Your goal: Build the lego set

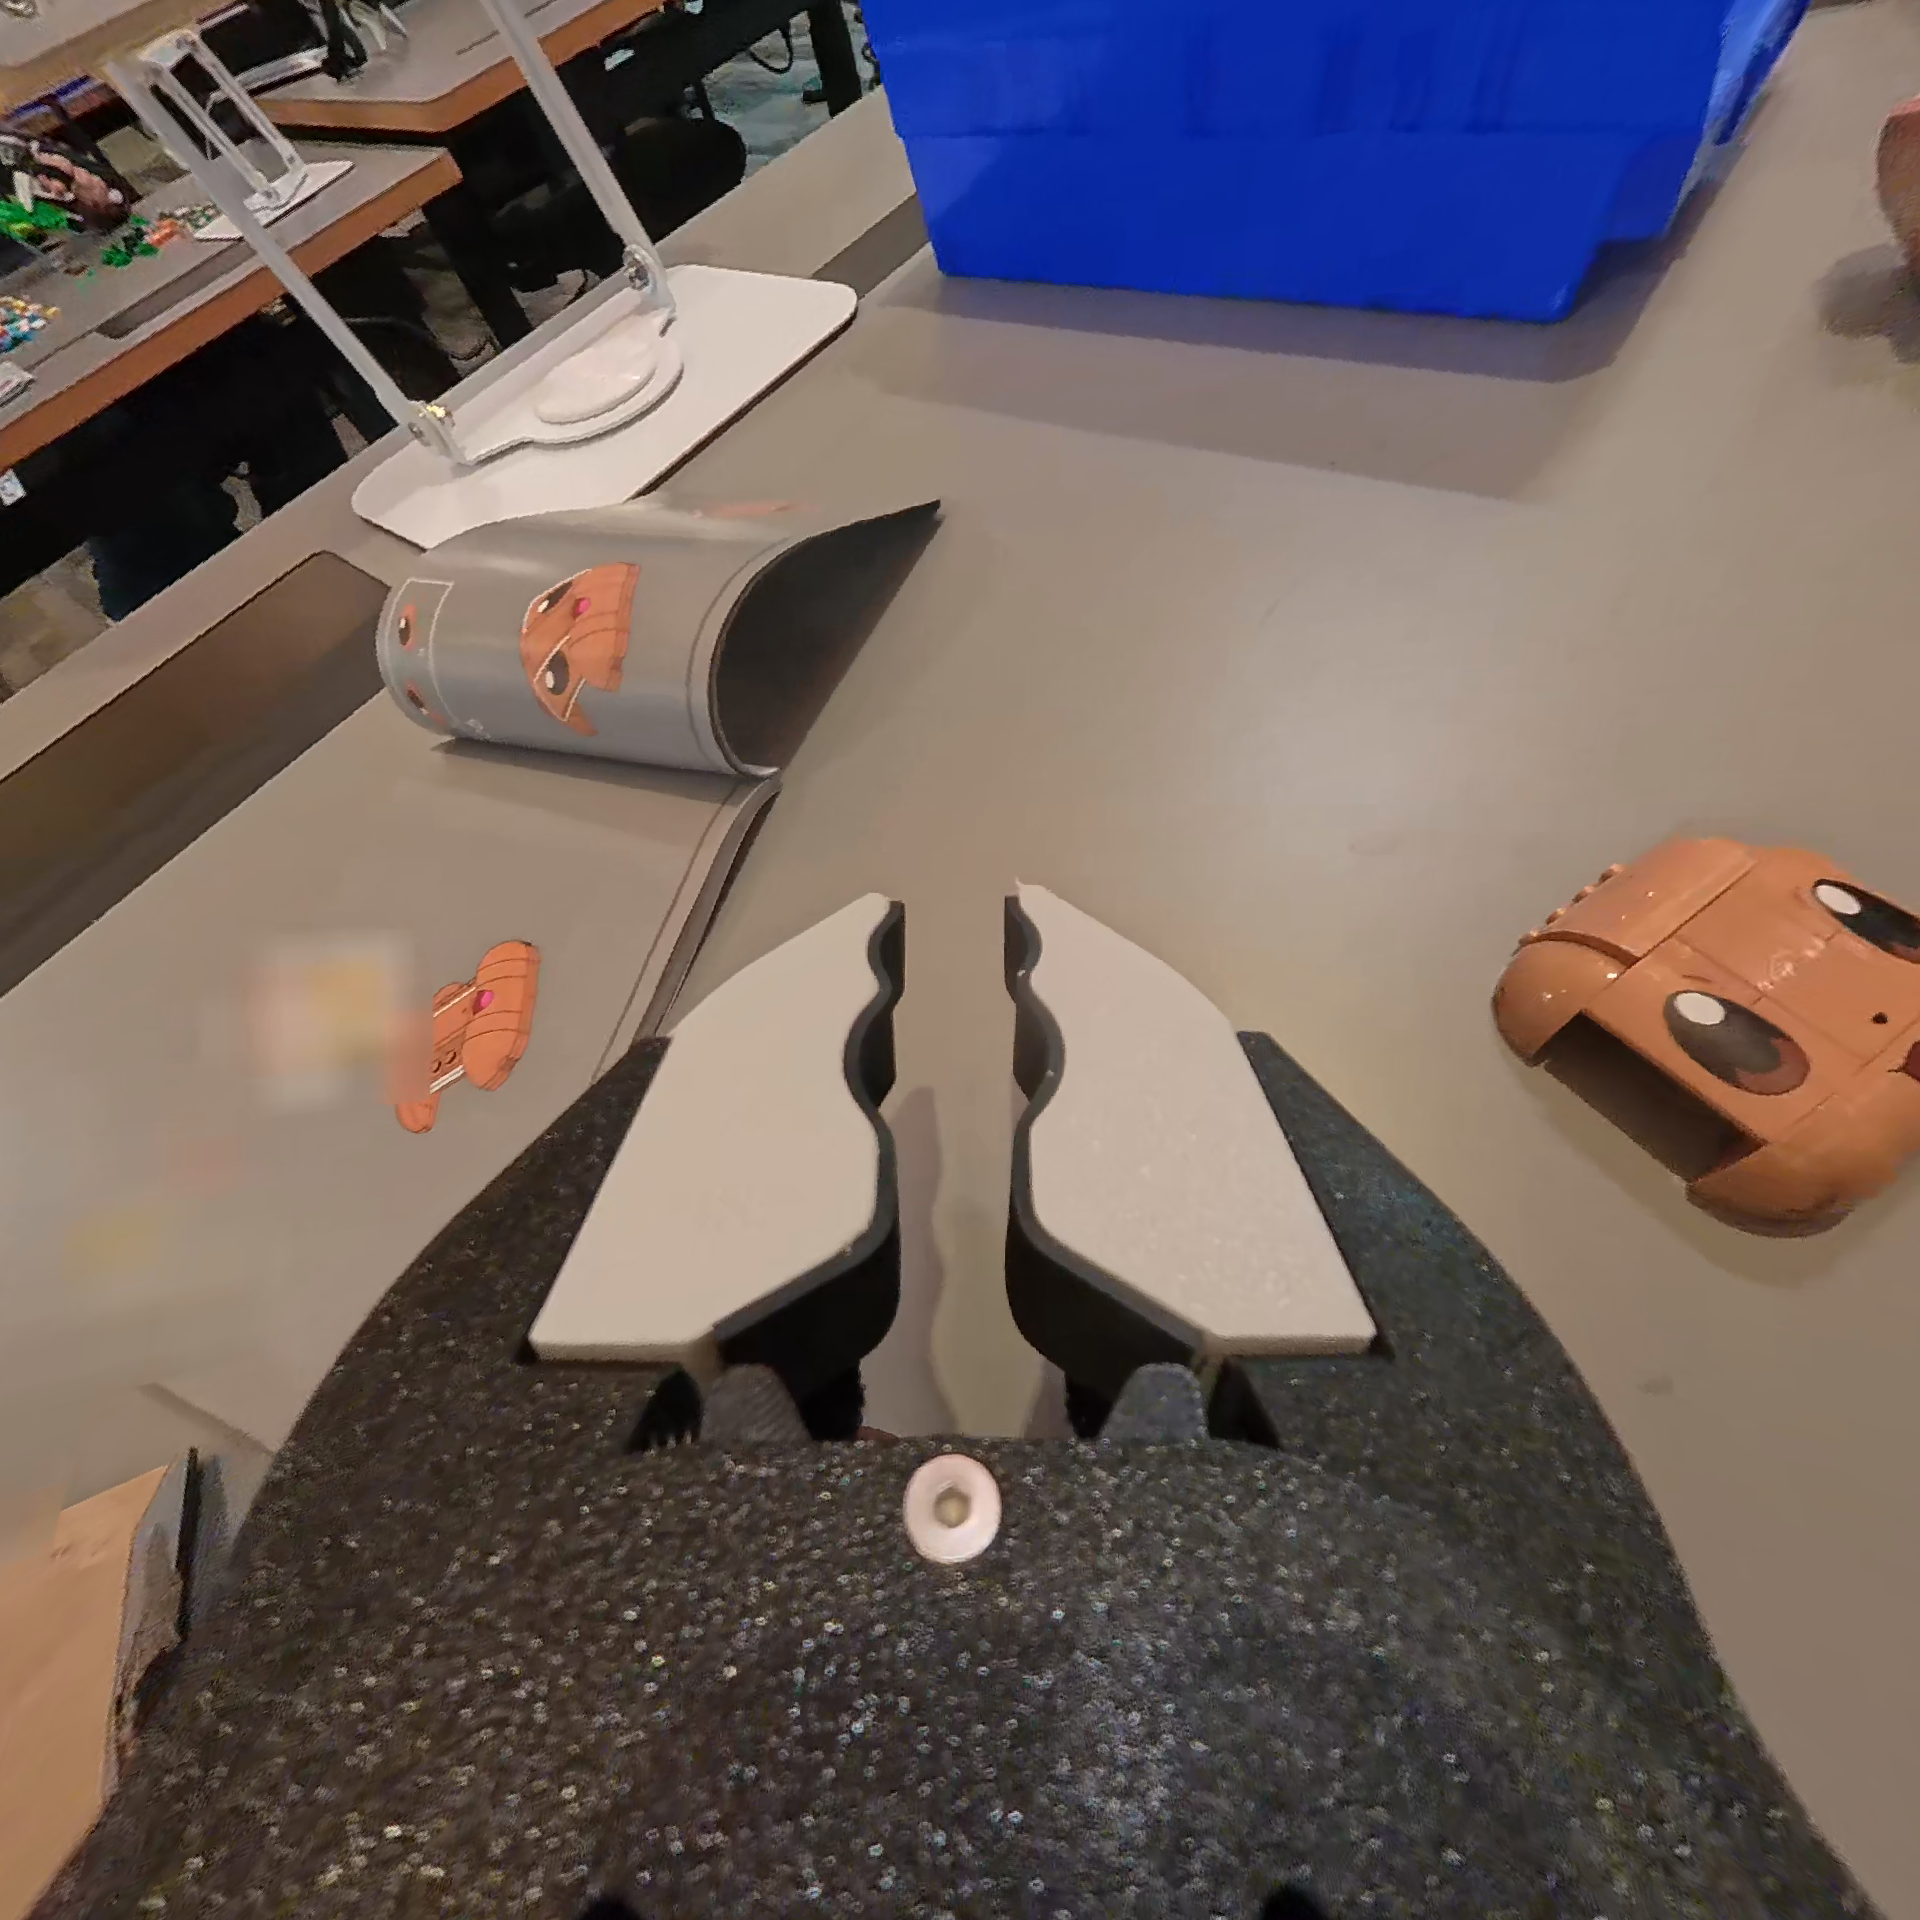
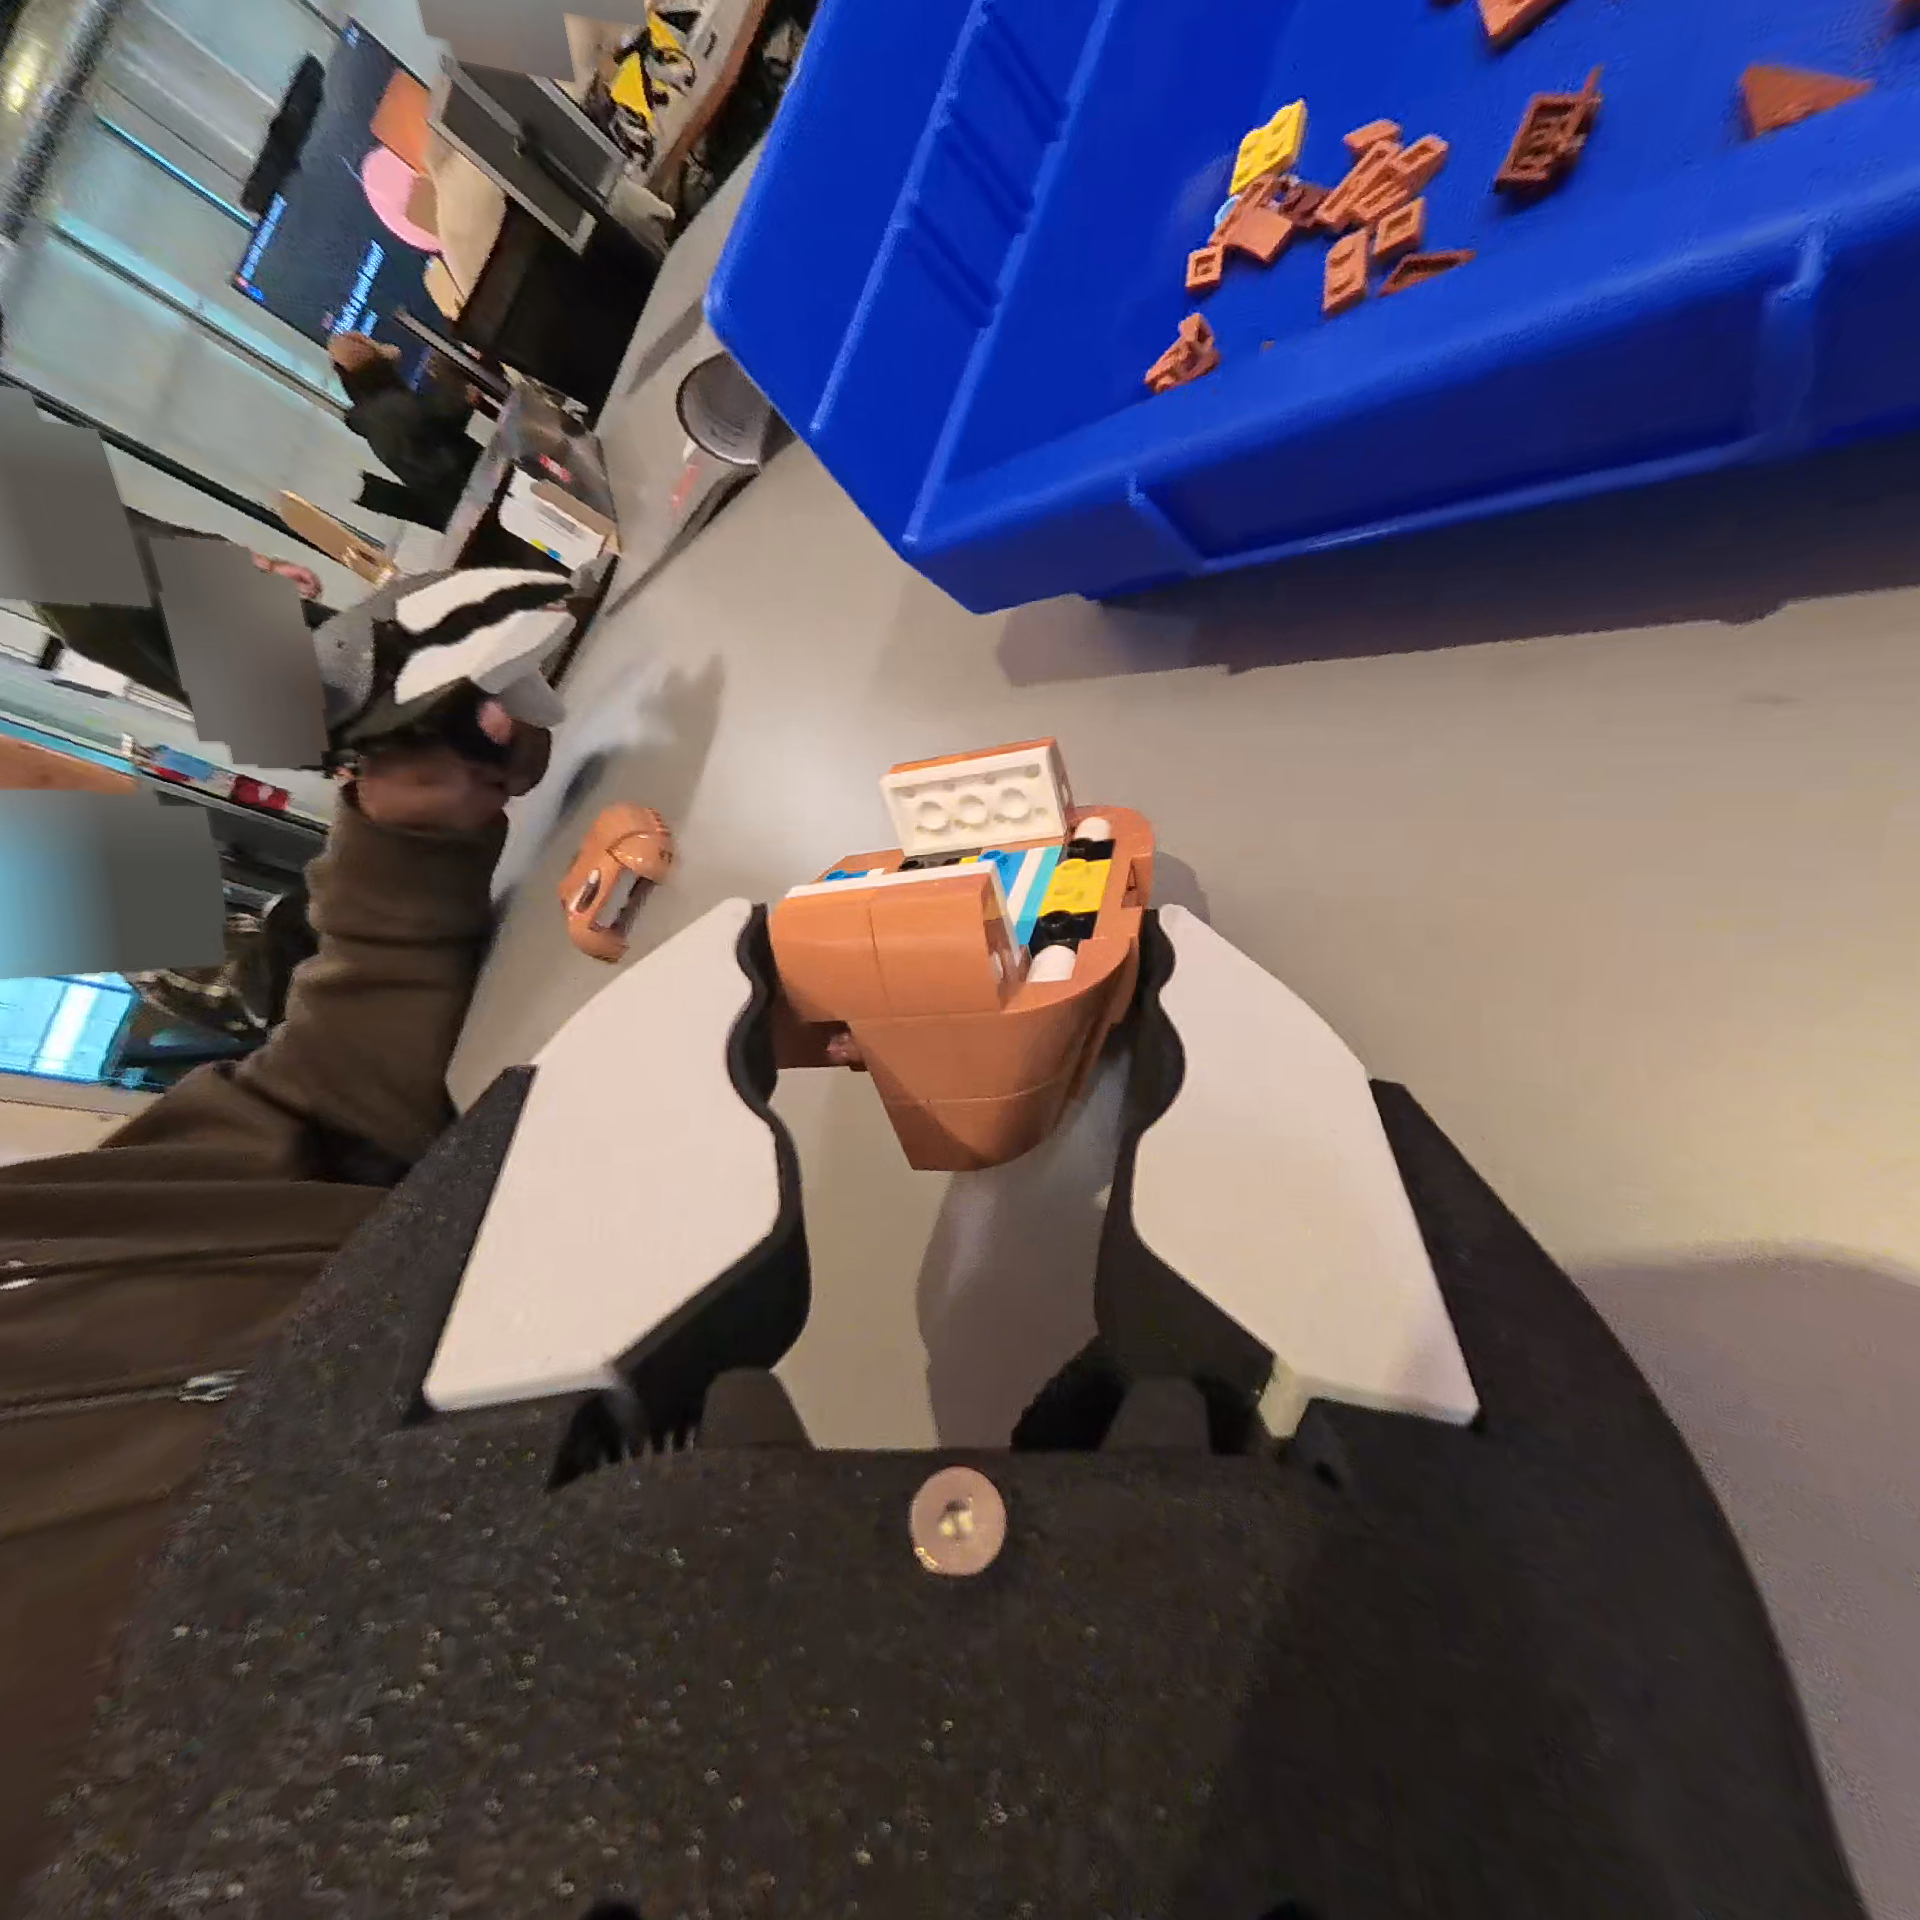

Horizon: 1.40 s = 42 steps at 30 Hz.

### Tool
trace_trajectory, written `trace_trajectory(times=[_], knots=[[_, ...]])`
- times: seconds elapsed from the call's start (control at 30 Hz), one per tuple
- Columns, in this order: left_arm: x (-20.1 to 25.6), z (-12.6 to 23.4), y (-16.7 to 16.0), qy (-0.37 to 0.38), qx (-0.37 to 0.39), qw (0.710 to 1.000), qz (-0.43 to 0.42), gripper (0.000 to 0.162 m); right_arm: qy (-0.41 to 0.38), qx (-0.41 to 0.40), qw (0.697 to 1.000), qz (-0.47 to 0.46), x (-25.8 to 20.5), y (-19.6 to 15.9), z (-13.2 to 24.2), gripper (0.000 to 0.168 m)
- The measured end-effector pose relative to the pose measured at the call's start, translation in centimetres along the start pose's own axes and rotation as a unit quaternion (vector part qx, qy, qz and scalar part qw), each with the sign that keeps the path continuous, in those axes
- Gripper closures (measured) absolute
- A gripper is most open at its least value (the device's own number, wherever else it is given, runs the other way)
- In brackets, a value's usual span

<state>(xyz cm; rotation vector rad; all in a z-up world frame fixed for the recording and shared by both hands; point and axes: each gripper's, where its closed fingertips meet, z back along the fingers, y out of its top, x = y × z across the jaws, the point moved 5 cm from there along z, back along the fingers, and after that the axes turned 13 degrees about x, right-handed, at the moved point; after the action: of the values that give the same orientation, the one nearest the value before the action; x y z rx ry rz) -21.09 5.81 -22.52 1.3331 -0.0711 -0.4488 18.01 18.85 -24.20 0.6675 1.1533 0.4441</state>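
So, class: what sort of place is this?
Probably a shared workshop or lab: rows of worktables, a blue bin of loose bricks, and an instruction booklet open on the grey table.

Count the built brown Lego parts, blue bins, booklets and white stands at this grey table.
Built brown Lego parts: 2 (head lying on table, body in right hand-held gripper)
Blue bin: 1
Booklet: 1
White stand: 1
Total: 5

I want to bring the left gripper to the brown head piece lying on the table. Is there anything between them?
Nothing visible. In the left wrist view, the left gripper is empty and slightly open, and only bare grey table lies between it and the brown head piece to its right. The instruction booklet lies off to the left.
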Motion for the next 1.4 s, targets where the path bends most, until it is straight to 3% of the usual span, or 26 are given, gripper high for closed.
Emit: trace_trajectory(times=[0.2, 0.43, 0.53, 0.67, 0.8, 0.93, 1.07, 1.2, 1.4], knots=[[0.7, -0.2, 0.1, -0.014, -0.001, 1.000, -0.008, 0.144, -0.058, -0.018, 0.993, 0.099, 0.5, -0.1, -0.4, 0.103], [1.5, -0.3, 0.2, -0.033, -0.002, 0.999, -0.015, 0.144, -0.067, 0.020, 0.966, 0.249, -0.5, 1.7, 1.7, 0.090], [1.8, -0.3, 0.1, -0.048, -0.004, 0.999, -0.017, 0.143, -0.057, -0.009, 0.927, 0.372, -1.9, 2.1, 2.1, 0.085], [2.6, -0.3, 0.2, -0.082, 0.005, 0.996, -0.016, 0.141, -0.039, -0.127, 0.843, 0.522, -3.2, 1.3, 1.3, 0.082], [4.2, 0.3, 0.6, -0.161, 0.029, 0.986, -0.017, 0.132, -0.011, -0.224, 0.789, 0.573, -3.6, 0.5, 0.2, 0.078], [7.0, 1.4, 1.0, -0.287, 0.056, 0.956, -0.019, 0.113, 0.018, -0.247, 0.780, 0.575, -4.0, 0.7, -0.6, 0.077], [9.8, 1.2, 1.6, -0.346, 0.027, 0.936, -0.062, 0.094, 0.020, -0.248, 0.776, 0.580, -4.2, 1.0, -1.1, 0.077], [11.8, 0.0, 1.1, -0.350, -0.073, 0.928, -0.103, 0.082, 0.030, -0.239, 0.784, 0.572, -4.6, 0.4, -1.5, 0.078], [12.8, -1.0, -0.2, -0.354, -0.172, 0.907, -0.152, 0.081, 0.060, -0.226, 0.805, 0.545, -5.1, -1.4, -1.7, 0.079]])
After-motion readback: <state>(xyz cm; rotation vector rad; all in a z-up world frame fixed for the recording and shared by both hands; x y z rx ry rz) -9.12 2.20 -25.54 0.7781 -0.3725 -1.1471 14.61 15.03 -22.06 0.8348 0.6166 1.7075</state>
